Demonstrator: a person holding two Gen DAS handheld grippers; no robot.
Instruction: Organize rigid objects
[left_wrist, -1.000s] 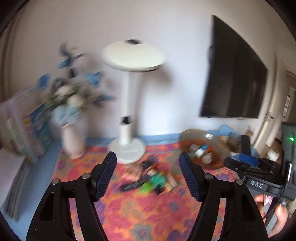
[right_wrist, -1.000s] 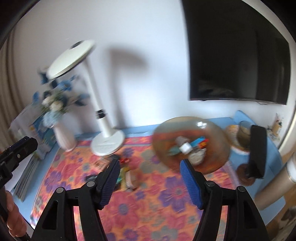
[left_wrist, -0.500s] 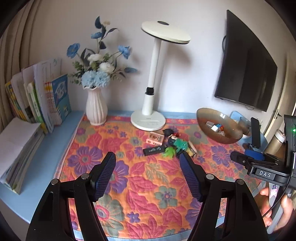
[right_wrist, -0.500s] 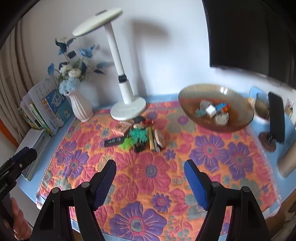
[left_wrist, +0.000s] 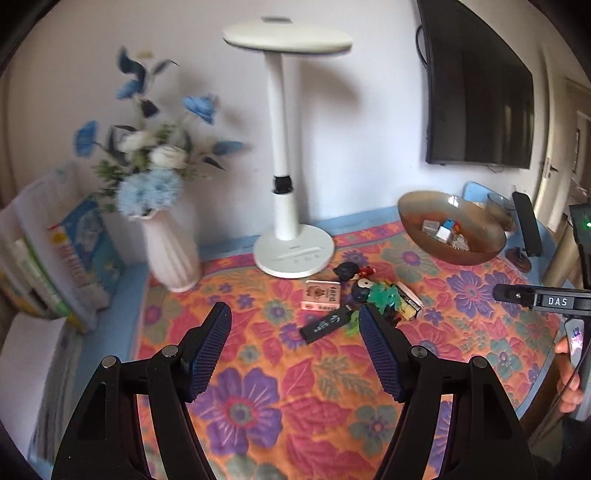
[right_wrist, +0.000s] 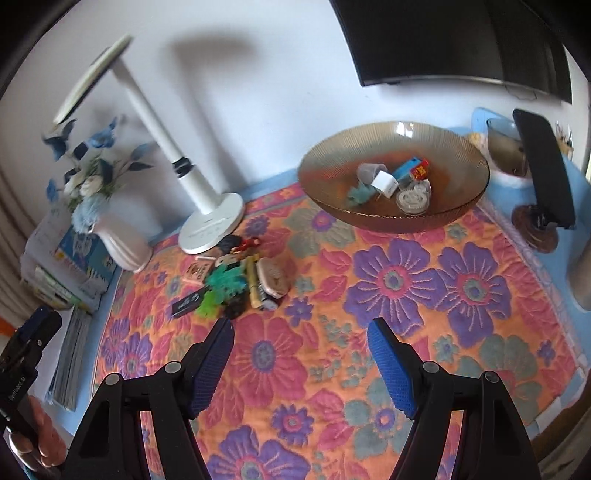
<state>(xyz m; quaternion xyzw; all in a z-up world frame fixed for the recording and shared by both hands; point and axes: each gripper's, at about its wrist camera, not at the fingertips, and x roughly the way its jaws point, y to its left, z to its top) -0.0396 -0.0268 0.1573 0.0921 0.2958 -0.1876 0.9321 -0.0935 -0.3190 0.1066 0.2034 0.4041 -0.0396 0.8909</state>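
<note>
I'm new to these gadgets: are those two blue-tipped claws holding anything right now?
No. The left gripper and right gripper are both open with nothing between the jaws, above the floral cloth.

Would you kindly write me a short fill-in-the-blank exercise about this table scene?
1. The brown bowl already holds several small ____.
2. The vase holds blue and white ____.
3. The black stick lies on the flowered ____.
4. Both the left gripper and right gripper hold ____.

Missing words: items; flowers; cloth; nothing

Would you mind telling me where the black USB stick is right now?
In the left wrist view the black USB stick lies on the floral cloth, at the near edge of the small pile in front of the lamp base.
</note>
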